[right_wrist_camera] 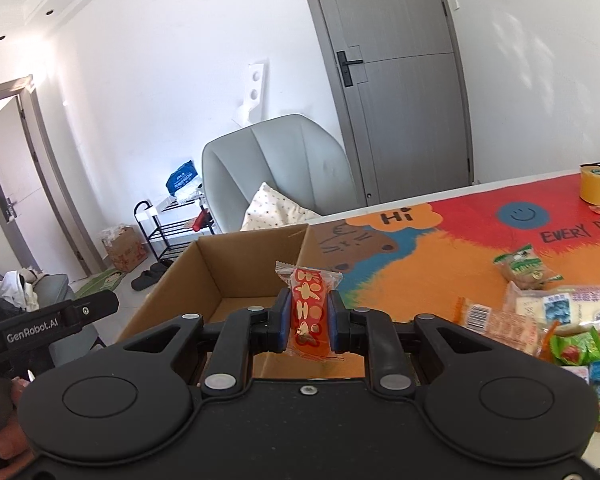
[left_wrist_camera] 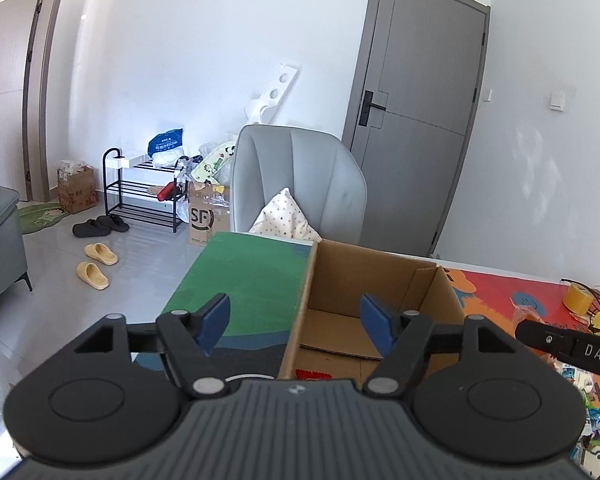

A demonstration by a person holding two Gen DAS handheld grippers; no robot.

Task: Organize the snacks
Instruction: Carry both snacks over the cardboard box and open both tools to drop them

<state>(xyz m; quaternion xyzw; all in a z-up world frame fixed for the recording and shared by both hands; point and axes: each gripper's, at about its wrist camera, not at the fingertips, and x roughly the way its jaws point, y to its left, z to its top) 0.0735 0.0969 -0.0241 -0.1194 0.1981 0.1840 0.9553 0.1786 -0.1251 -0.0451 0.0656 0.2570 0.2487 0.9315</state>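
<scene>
Snacks (right_wrist_camera: pixel 556 312) mostly lie loose on the surface (right_wrist_camera: pixel 440 248), right of the cardboard box (right_wrist_camera: pixel 204 276), so most sorting remains. One red packet (left_wrist_camera: pixel 313 374) already sits inside. Right tongs (right_wrist_camera: pixel 309 316) pinch an orange-red snack (right_wrist_camera: pixel 309 304), upright, long axis vertical. Left tongs (left_wrist_camera: pixel 296 324) stand wide, empty.

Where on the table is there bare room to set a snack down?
Bare mat lies between the cardboard box and the snack pile, up to the tape roll. The green strip left of the box is free. The pile side is crowded.
</scene>
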